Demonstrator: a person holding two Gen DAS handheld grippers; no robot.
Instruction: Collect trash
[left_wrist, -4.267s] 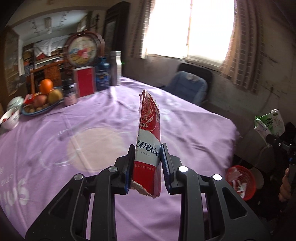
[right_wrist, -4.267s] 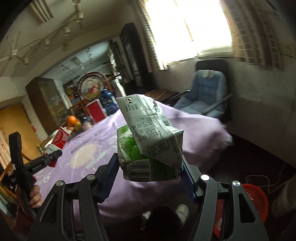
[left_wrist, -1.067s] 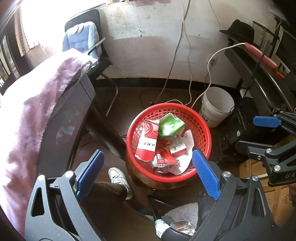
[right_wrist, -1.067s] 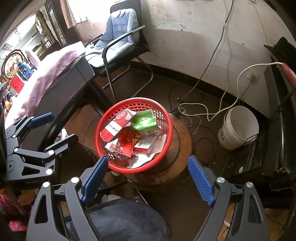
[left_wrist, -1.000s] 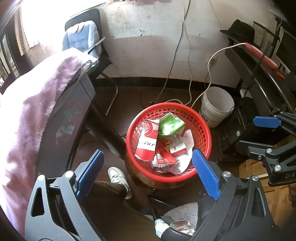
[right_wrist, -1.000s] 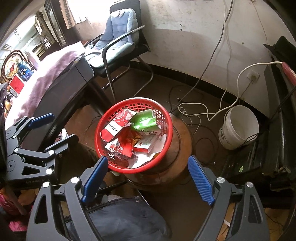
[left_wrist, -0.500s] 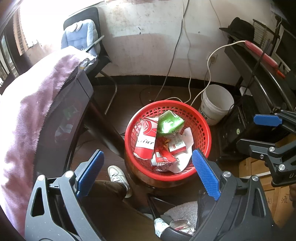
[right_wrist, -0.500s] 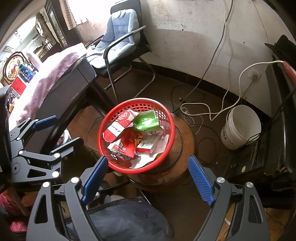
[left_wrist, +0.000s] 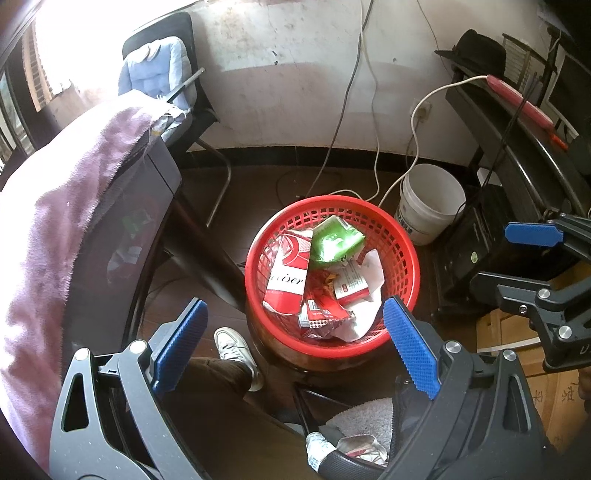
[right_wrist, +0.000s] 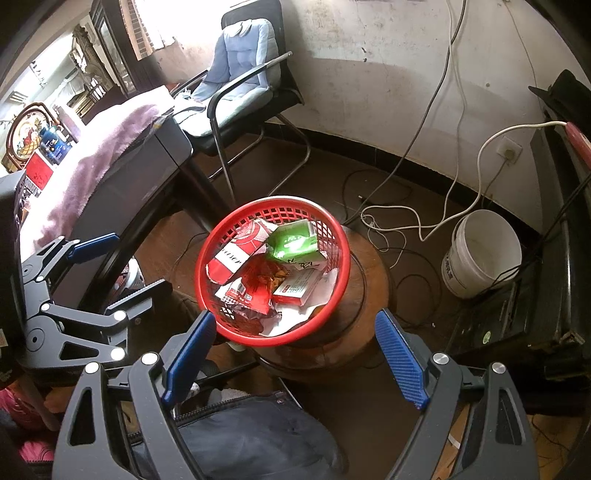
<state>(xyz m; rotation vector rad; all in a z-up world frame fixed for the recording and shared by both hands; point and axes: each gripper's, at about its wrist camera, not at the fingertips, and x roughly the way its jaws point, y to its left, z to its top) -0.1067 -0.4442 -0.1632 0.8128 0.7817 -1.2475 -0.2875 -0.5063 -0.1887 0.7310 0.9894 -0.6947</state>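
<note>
Empty and spread wide, the left tongs (left_wrist: 291, 343) and right tongs (right_wrist: 293, 350) hovered above the red basket (right_wrist: 334, 306), where the beer carton (right_wrist: 238, 256) and green carton (right_wrist: 293, 242) lay; a knock to the stool-perched basket risked a spill.

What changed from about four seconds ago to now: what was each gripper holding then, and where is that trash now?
Both grippers let go. The left gripper held the red Budweiser carton over the table; the right gripper held the green carton. Both cartons now lie in the red basket, and both grippers hang open and empty above it. In the last second, basket and contents stayed put.
</note>
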